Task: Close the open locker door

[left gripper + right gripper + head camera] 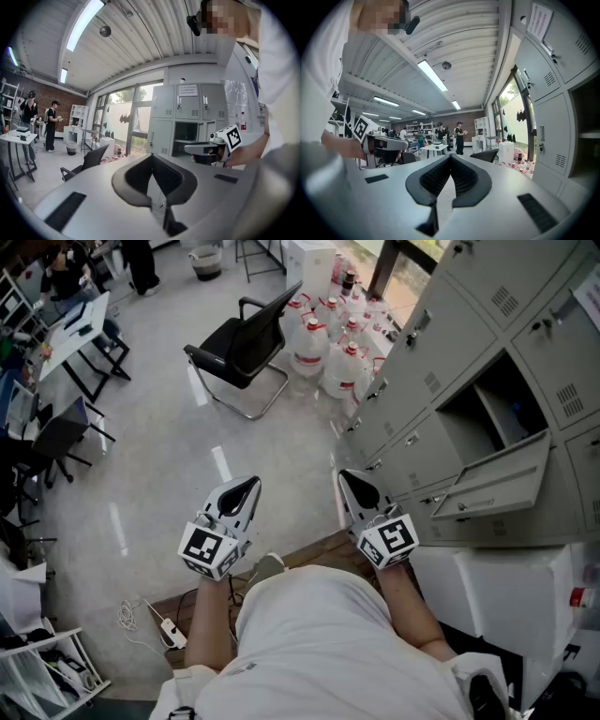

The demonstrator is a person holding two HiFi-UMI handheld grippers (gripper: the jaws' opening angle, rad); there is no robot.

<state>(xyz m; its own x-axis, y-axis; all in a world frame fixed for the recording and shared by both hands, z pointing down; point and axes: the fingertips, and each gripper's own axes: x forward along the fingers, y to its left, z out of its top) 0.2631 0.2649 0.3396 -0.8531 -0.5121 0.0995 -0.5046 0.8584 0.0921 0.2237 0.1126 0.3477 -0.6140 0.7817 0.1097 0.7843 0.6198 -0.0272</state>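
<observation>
The left tongs (247, 487) and the right tongs (351, 480) are pinched tight together, and the locker door (497, 479) at middle right hangs open

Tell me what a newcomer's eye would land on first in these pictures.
The open locker door, swung out from the grey locker bank at the right of the head view, stands out first. Low in the middle, the left gripper and right gripper are held side by side, fingers together and empty. A black chair stands beside water jugs farther up the floor.
</observation>
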